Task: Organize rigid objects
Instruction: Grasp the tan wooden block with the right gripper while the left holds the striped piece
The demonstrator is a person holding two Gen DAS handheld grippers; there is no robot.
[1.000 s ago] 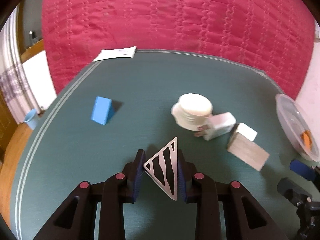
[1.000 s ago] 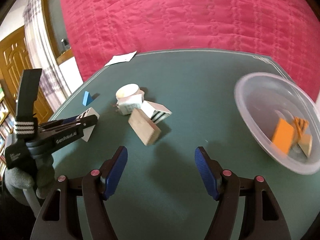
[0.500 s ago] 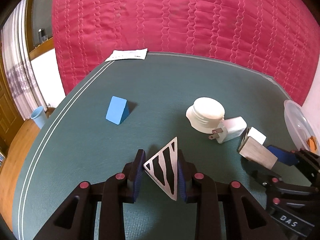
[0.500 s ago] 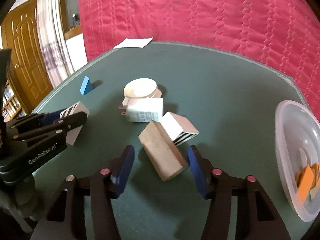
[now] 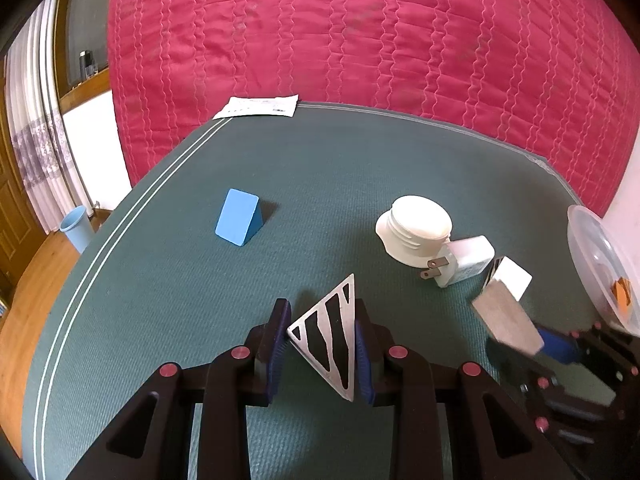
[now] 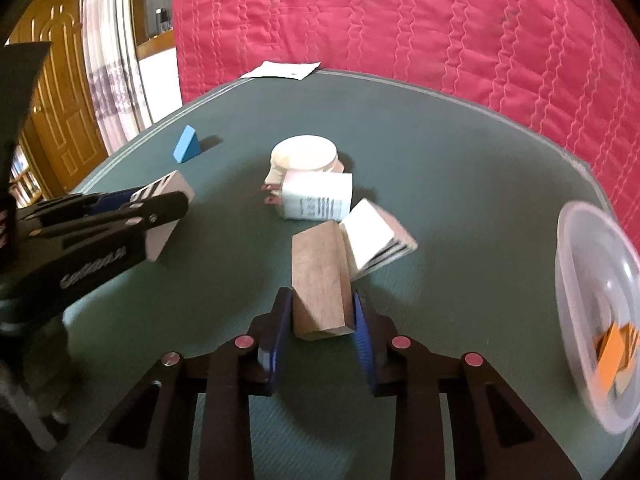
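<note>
Left gripper [image 5: 322,342] pinching striped triangular block [image 5: 330,340], held above green table [image 5: 160,320], left of wooden block [image 6: 318,284]. Right gripper [image 6: 318,322] closing around wooden block, pads touching or nearly touching its sides; firm clamp uncertain. Block's long axis running straight ahead between those fingers, far end leaning against striped cuboid [image 6: 374,240]. Clear bowl [image 6: 576,304] well right of wooden block, nearer right gripper.
</note>
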